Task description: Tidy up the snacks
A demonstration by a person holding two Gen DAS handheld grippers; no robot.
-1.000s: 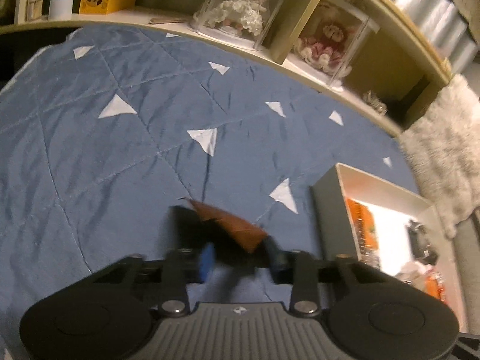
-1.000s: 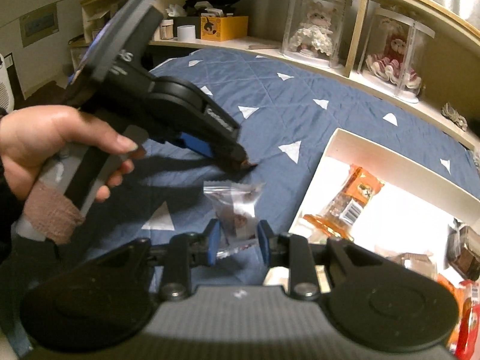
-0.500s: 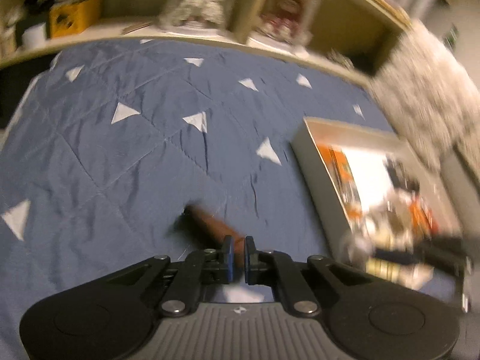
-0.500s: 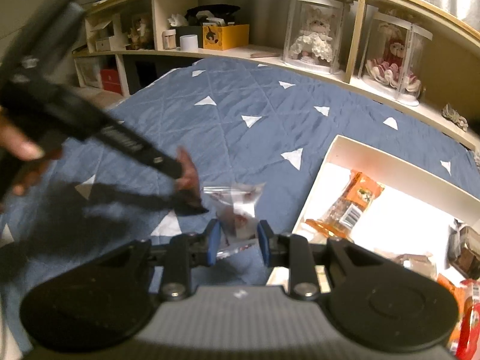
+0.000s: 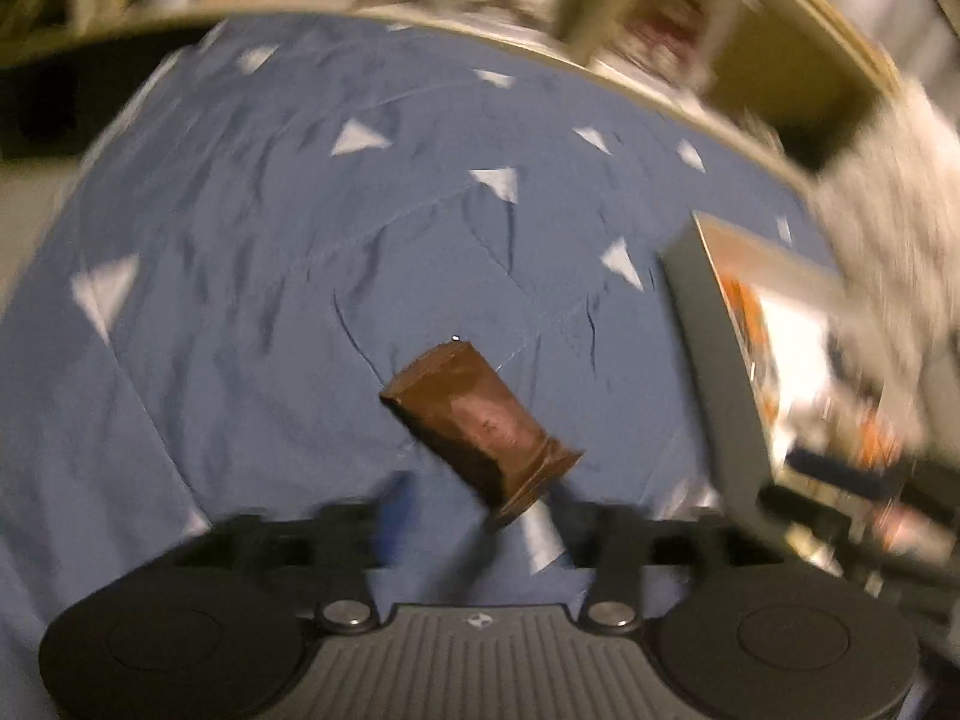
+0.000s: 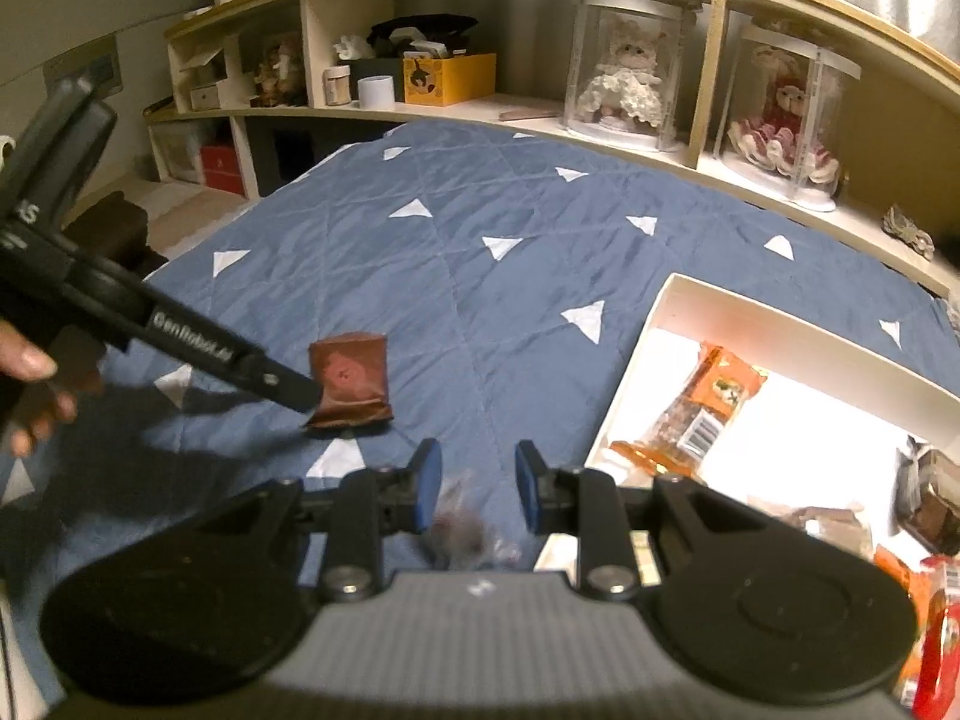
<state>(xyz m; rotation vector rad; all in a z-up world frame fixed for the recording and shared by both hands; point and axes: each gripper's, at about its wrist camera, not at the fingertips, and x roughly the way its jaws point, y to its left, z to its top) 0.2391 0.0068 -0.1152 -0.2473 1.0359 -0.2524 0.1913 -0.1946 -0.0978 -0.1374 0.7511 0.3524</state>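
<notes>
The crinkly brown snack packet (image 6: pixel 351 383) lies on the soft blue quilt (image 6: pixel 480 276), left of the white box (image 6: pixel 678 300). Both the left gripper (image 5: pixel 474 504) and right gripper (image 6: pixel 472 483) have their fingers spread apart, holding nothing.

My view — navy quilt (image 6: pixel 480 276) scattered with white triangles, brown snack packet (image 6: pixel 351 381) with a pinkish centre, white tray (image 6: pixel 798 336), orange wrapper (image 6: pixel 708 402) — blue-padded black fingers (image 6: pixel 427 483).
</notes>
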